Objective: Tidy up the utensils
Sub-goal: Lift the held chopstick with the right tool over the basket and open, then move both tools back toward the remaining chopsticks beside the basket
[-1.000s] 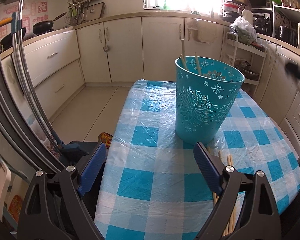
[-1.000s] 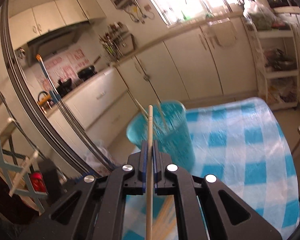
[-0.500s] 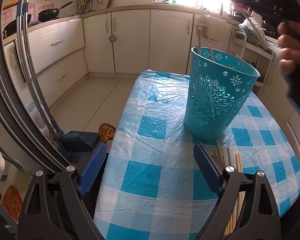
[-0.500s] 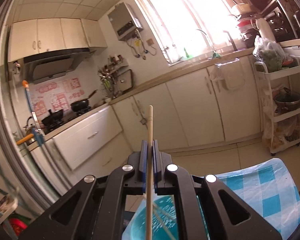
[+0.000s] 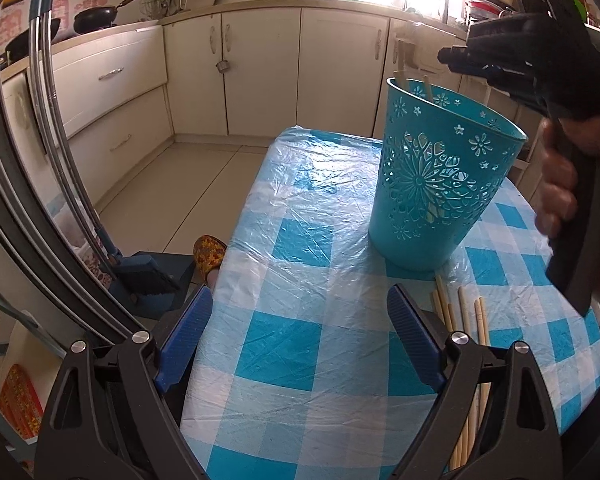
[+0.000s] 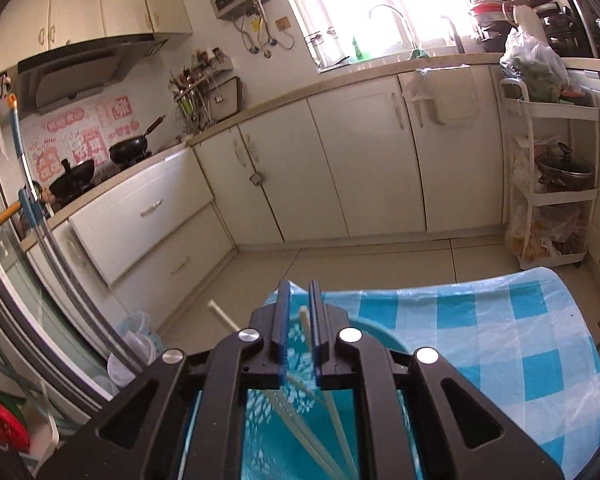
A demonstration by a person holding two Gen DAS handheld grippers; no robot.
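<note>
Right claw (image 6: pixel 299 322) sits over the teal holder (image 5: pixel 440 176) near the far right edge of the tabletop (image 5: pixel 300 320); its jaws have just been opening to a narrow gap, and the chopstick (image 6: pixel 305 322) stands loose between them, dropping in beside a few others. Left claw (image 5: pixel 300 344) gapes wide, empty, low over the near edge. Left to do, I'd say: several loose chopsticks (image 5: pixel 466 312) by the holder's base.

Glossy plastic basket (image 5: pixel 440 184), wood chopsticks (image 5: pixel 466 320)

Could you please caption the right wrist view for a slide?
Right gripper above the basket, jaws just opening around a chopstick dropping inside.
</note>
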